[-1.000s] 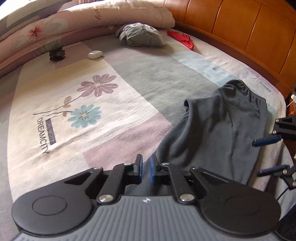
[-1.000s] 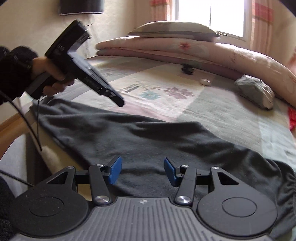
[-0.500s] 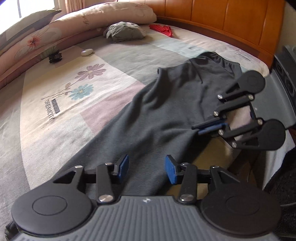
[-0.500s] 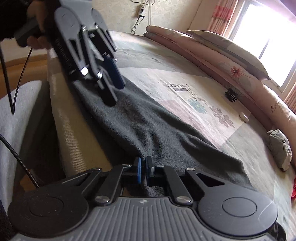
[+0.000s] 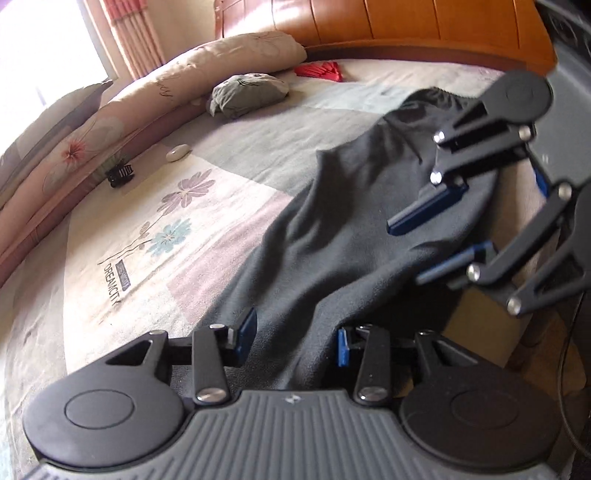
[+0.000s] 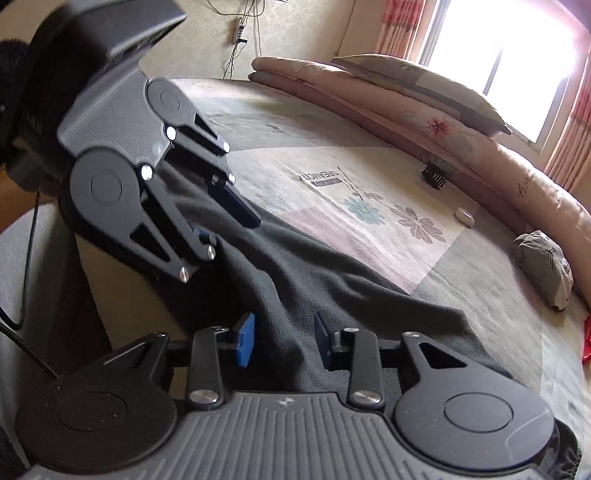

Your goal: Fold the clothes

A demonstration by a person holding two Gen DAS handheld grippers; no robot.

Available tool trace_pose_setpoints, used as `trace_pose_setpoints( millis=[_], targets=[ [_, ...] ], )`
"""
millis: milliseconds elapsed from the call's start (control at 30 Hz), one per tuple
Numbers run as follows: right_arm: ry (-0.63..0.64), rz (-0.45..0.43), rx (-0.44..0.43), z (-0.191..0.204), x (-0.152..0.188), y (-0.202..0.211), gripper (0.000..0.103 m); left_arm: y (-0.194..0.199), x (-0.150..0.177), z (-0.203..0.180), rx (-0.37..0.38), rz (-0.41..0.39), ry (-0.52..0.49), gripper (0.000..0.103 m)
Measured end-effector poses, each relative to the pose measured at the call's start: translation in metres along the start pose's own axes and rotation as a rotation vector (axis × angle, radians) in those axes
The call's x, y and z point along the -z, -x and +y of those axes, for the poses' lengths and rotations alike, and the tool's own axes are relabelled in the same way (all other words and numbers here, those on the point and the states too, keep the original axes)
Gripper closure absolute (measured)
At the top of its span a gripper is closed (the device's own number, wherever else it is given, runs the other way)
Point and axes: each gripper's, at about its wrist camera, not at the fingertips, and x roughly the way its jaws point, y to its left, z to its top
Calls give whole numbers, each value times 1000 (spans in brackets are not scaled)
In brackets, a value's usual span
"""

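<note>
A dark grey garment (image 5: 332,229) lies stretched along the near edge of the flowered bed sheet (image 5: 147,258). My left gripper (image 5: 295,341) stands over one end, its jaws closing, with a raised fold of the cloth between the blue pads but not pinched. My right gripper (image 6: 284,345) is at the other part of the garment (image 6: 332,266), its jaws opening, and a ridge of cloth stands loose between its pads. Each gripper shows in the other's view: the right gripper (image 5: 439,236) and the left gripper (image 6: 225,225), both over the cloth and close together.
A rolled quilt (image 5: 147,96) and pillows line the far side of the bed. A bundled grey garment (image 5: 247,92), a red item (image 5: 321,70), a white case (image 5: 178,152) and a black hair clip (image 5: 120,172) lie there. A wooden headboard (image 5: 406,26) stands behind. The bed's edge drops off beside the grippers.
The left gripper went from shut to open a second ago and has narrowed slightly. The right gripper pinched the garment's edge, then opened. Both hands rolled and drew closer together.
</note>
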Motion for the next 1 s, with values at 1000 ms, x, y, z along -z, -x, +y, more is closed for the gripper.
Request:
trace_pose_setpoints(
  millis=[1000],
  targets=[
    [-262, 89, -48, -99, 24, 42, 68, 74, 12, 71, 74, 99, 151, 60]
  ],
)
